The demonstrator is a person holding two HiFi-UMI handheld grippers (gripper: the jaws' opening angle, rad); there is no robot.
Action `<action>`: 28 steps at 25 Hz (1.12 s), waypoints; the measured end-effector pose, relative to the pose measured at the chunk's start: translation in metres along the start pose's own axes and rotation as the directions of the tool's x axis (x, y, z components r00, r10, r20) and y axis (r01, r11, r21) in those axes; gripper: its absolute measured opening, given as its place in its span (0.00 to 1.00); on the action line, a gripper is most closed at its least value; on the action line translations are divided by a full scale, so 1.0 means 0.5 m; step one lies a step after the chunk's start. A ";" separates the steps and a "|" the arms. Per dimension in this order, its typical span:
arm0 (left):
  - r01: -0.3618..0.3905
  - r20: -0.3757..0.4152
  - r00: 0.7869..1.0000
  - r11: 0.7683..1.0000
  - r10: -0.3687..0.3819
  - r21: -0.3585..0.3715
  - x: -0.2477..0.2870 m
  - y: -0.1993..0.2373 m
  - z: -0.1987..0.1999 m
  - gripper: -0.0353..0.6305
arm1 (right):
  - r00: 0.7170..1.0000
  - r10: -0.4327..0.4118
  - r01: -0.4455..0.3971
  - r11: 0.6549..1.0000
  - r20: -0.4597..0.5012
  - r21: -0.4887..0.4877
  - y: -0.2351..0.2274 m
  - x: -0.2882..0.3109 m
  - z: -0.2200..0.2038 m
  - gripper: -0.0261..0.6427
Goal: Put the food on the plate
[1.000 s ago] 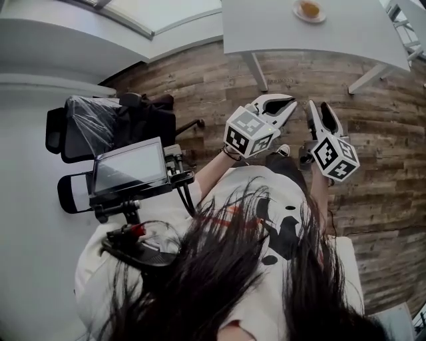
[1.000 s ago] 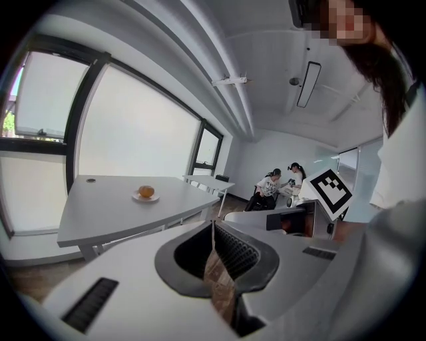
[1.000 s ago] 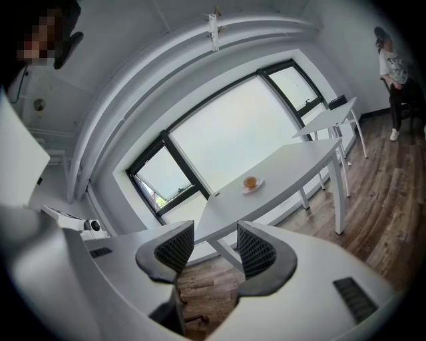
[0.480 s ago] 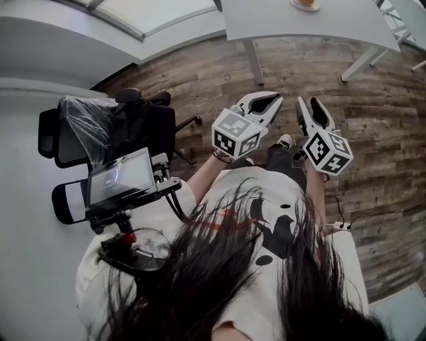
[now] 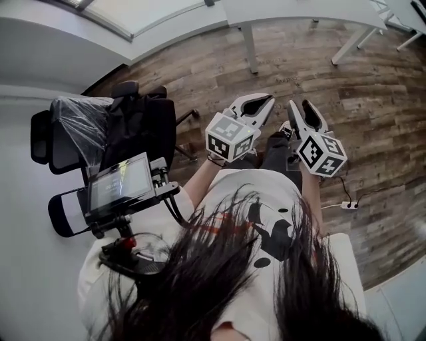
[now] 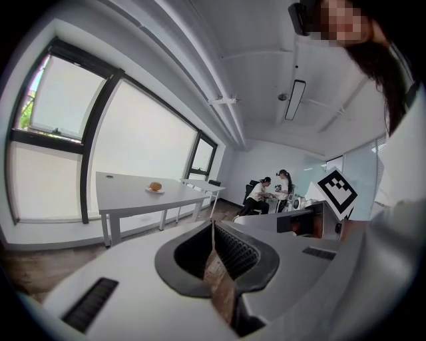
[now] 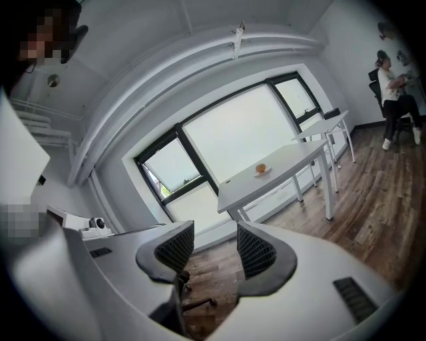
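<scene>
A round orange piece of food (image 6: 155,186) lies on a small white plate (image 6: 154,191) on a long white table (image 6: 126,196) by the windows, several steps away. The right gripper view shows the same food (image 7: 261,168) and table (image 7: 279,173). In the head view only the table's near edge (image 5: 299,12) shows. I hold both grippers in front of my body over the wooden floor. My left gripper (image 5: 265,101) (image 6: 213,226) is shut, tips together, empty. My right gripper (image 5: 299,105) (image 7: 208,243) has its pads a little apart with nothing between them.
A plastic-wrapped office chair (image 5: 80,126) and a black chair (image 5: 143,123) stand at my left, with a screen rig (image 5: 123,183) nearer. A power strip (image 5: 349,205) lies on the floor at right. Two people (image 6: 269,192) sit far off; a second table (image 7: 326,126) stands beyond.
The head view has drifted: the table and its plate have slid up out of the top of the picture. Both grippers keep their pose in front of me, jaws unchanged.
</scene>
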State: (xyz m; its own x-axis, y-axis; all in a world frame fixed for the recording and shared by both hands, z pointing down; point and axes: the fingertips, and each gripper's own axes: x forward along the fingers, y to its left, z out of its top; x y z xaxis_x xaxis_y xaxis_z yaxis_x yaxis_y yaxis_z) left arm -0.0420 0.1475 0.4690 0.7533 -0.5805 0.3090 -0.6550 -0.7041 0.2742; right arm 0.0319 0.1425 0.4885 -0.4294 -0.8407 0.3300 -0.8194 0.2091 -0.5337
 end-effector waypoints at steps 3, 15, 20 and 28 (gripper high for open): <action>0.031 0.042 0.999 1.000 -0.031 0.003 -0.087 -0.023 -0.023 0.07 | 1.000 -0.015 0.016 0.999 0.018 -0.041 0.072 -0.044 -0.045 0.35; 0.018 0.131 0.991 1.000 -0.016 -0.017 -0.108 -0.047 0.002 0.07 | 1.000 -0.018 0.020 0.995 0.022 -0.101 0.090 -0.083 -0.028 0.35; 0.008 0.152 0.988 1.000 -0.004 -0.026 -0.120 -0.068 0.006 0.07 | 1.000 -0.012 0.011 0.993 -0.003 -0.113 0.092 -0.099 -0.039 0.35; 0.003 0.152 0.988 1.000 0.000 -0.022 -0.106 -0.113 0.006 0.07 | 0.999 -0.007 0.003 0.991 -0.037 -0.131 0.072 -0.133 -0.048 0.35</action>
State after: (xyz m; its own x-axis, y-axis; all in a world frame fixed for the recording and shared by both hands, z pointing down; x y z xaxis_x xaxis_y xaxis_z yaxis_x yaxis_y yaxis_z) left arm -0.0446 0.2167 0.4345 0.7532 -0.6362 0.1671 -0.6539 -0.6968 0.2948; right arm 0.0220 0.2177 0.4661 -0.4370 -0.8233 0.3623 -0.8631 0.2705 -0.4265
